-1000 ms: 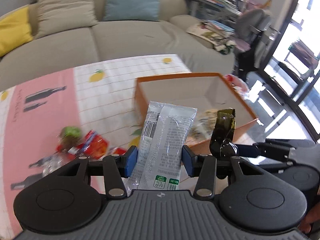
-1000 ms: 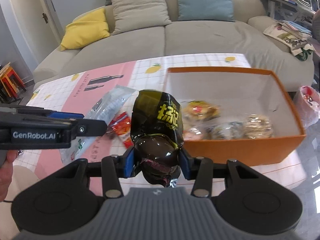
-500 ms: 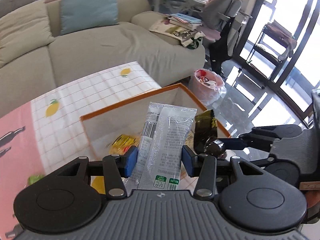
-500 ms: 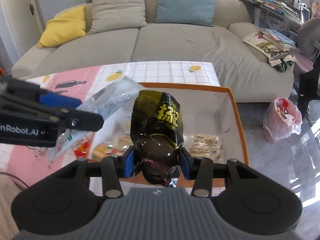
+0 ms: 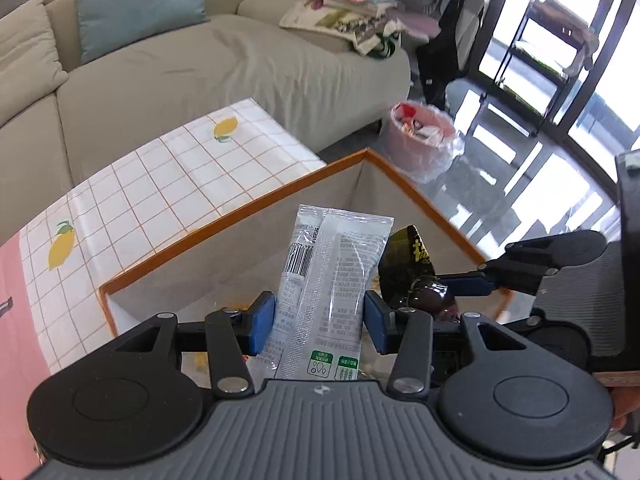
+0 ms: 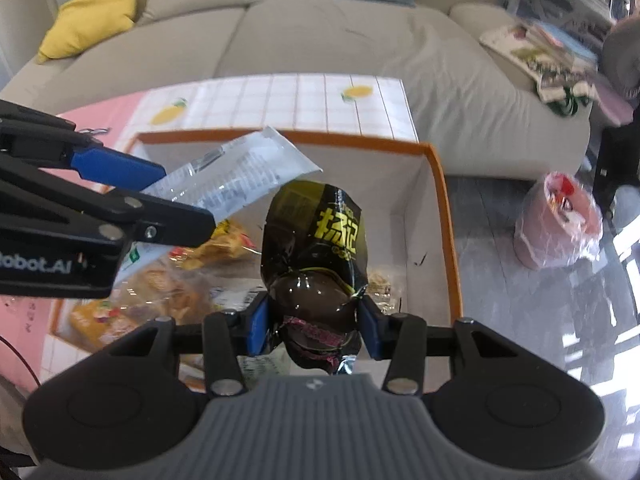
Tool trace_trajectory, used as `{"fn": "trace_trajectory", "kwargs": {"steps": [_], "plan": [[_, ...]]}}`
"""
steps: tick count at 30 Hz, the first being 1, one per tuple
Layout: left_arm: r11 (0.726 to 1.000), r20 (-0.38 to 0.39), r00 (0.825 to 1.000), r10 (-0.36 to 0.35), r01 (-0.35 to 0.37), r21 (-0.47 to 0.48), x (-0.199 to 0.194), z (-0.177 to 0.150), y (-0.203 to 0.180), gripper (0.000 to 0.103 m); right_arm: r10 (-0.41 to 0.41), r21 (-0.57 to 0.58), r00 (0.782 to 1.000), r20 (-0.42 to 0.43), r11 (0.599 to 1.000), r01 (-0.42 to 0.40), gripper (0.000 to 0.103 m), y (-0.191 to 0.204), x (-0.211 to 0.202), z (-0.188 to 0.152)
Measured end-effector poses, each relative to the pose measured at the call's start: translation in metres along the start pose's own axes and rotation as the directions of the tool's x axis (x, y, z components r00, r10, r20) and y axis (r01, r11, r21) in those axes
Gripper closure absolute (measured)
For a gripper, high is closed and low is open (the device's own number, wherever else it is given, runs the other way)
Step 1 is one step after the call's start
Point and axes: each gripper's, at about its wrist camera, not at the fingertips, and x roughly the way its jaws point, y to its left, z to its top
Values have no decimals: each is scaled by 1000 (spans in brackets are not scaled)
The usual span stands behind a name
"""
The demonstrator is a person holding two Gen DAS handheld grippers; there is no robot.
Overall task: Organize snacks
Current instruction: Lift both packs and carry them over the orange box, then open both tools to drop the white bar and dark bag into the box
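Left gripper (image 5: pixel 319 322) clamped part-way closed on a clear and white snack packet (image 5: pixel 332 284), blue pads pressed on both long edges; packet stands up out of the jaws with barcode and small print facing the camera. Right gripper (image 6: pixel 313 322) likewise part-way closed, gripping a dark brown snack pouch (image 6: pixel 316 256) with yellow characters, pads squeezing its bulging lower half. Both held above the orange-rimmed box (image 5: pixel 224 216), which sits on the lemon-print tablecloth (image 5: pixel 160 184). In the left wrist view the brown pouch shows at 3 o'clock of the white packet, just beside it, the right gripper's fingers reaching in from the right edge. In the right wrist view the white packet lies at 10 o'clock of the pouch, tilted, carried in from the left edge by the left gripper's arm. Box floor already carries snacks: yellow and orange packets (image 6: pixel 160 280) at 9 o'clock of the pouch, a pale one (image 6: pixel 380 284) partly hidden behind it at 3 o'clock. Beige sofa (image 6: pixel 320 48) beyond the table at 12 o'clock, with yellow cushion (image 6: pixel 92 12) and blue cushion (image 5: pixel 136 0). Pink lined bin (image 6: pixel 560 224) on the floor past the box's right wall.
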Motion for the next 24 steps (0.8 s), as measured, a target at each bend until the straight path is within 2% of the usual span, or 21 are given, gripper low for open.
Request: {"fn": "trace_trajectory", "kwargs": {"steps": [9,12,24], "plan": [[999,-81,996,39,-39,-2,45,1,13,49,4,-57,995,-102,998,-10,58,-1,43,6],[998,-106,992,66,-65,8,56,0,16,49,-21,-82,990,-139,997,10,58,-1,54,8],[995,-188,977,100,-96,31,80,-9,19,46,-42,-148,973,-227,989,9,55,5,81,14]]}}
